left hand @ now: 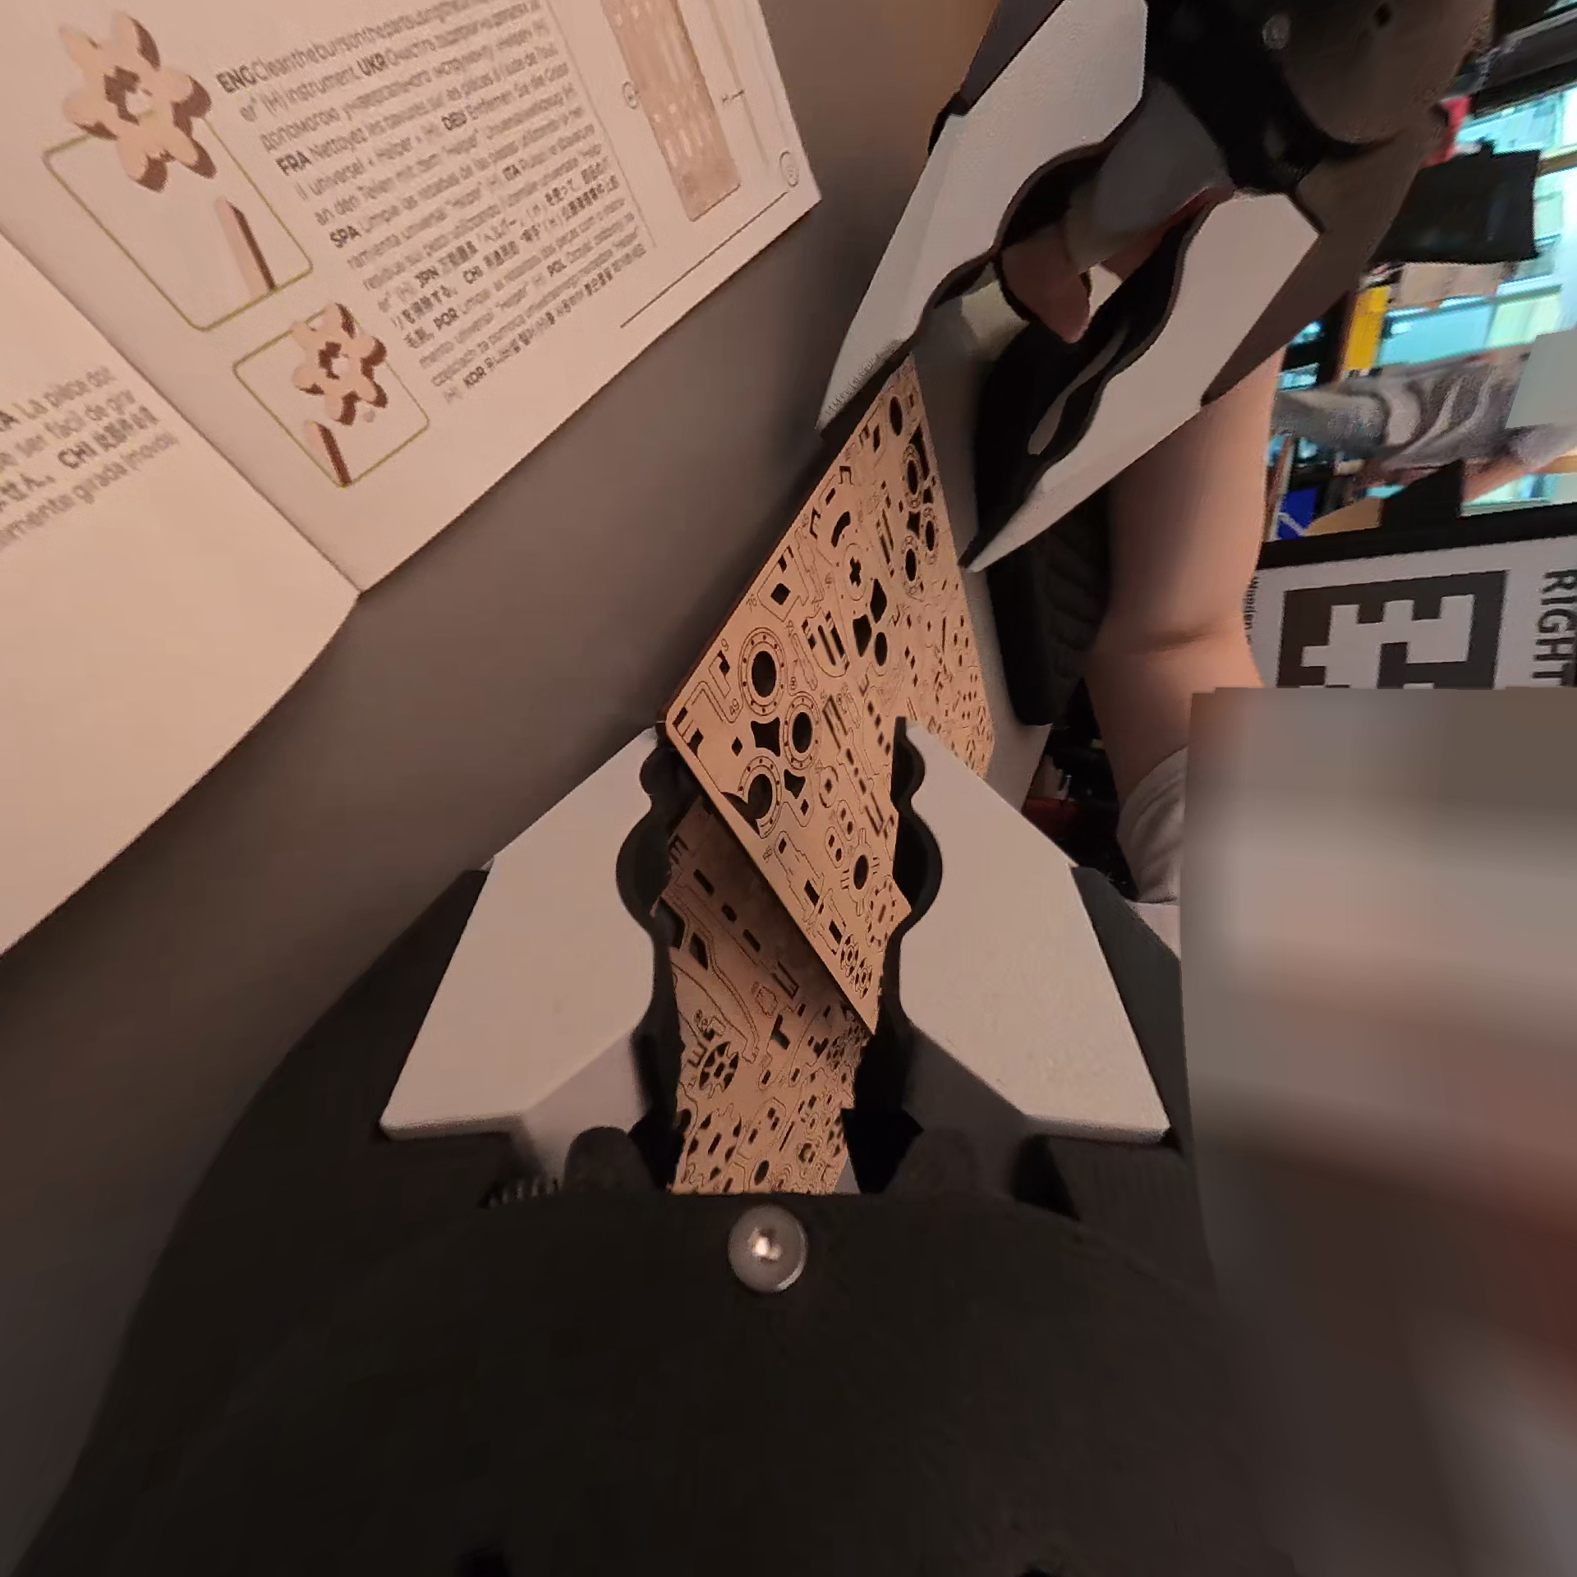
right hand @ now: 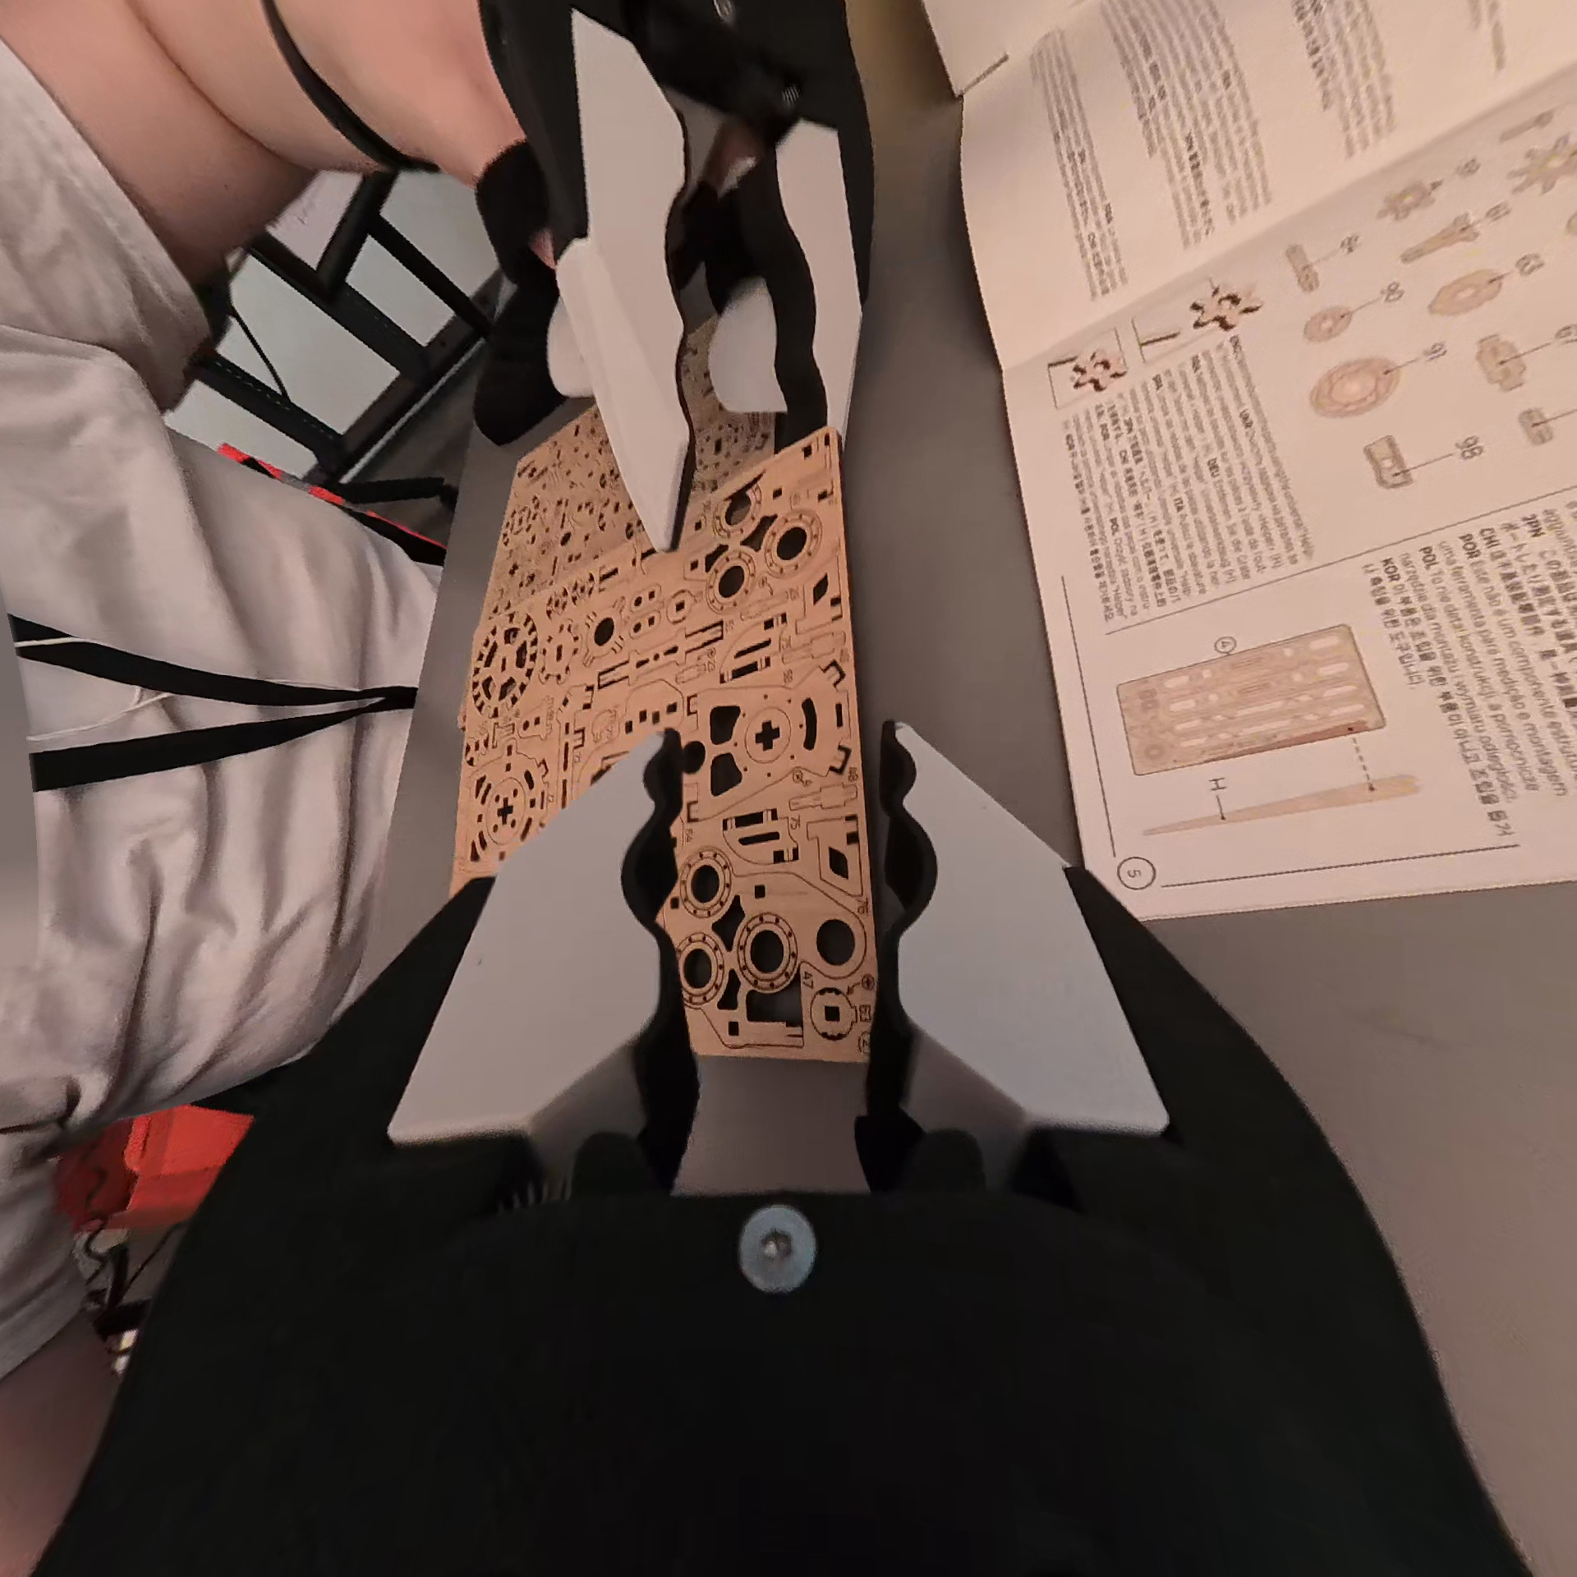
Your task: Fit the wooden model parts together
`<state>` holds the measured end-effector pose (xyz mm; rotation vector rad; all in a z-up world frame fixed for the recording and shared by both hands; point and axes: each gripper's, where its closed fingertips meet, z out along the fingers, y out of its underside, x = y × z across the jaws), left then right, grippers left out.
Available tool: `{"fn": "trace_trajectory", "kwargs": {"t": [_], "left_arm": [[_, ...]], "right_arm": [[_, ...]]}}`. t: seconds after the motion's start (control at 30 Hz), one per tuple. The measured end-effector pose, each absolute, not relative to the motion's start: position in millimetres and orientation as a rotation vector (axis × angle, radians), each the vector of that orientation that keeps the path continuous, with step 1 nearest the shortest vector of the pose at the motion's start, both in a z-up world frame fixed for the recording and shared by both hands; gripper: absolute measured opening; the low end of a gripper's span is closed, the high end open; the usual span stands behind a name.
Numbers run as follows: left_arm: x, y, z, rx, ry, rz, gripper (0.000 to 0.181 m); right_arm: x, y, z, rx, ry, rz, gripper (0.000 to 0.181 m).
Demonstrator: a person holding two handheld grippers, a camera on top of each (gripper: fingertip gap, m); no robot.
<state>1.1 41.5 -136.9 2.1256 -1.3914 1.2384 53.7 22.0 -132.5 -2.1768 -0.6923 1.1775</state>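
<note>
While your left gripper (left hand: 776,862) and right gripper (right hand: 776,819) hover agape over stacked wooden sheets (right hand: 751,768) at the bench edge, parts await punching out.

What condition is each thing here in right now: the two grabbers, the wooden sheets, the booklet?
Left gripper: open, fingers either side of the top sheet's edge.
Right gripper: open, above the sheets.
Top wooden sheet: flat, many parts punched out already.
Lower wooden sheet: partly covered by the top one.
Instruction booklet: open on the table.
</note>
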Motion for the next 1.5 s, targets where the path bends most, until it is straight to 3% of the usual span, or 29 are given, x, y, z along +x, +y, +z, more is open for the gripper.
{"fn": "trace_trajectory", "kwargs": {"t": [0.57,1.13,1.5], "left_arm": [[-9,38,-146,2.241,-1.558,0.723,0.049],[-9,35,-149,2.252,-1.563,0.603,0.045],[-27,52,-127,2.248,-1.708,0.667,0.054]], "right_arm": [[54,21,-137,-2.174,-0.69,1.186,0.046],[50,0,-142,-2.22,-0.756,1.287,0.036],[55,8,-135,-2.172,-0.741,1.212,0.039]]}}
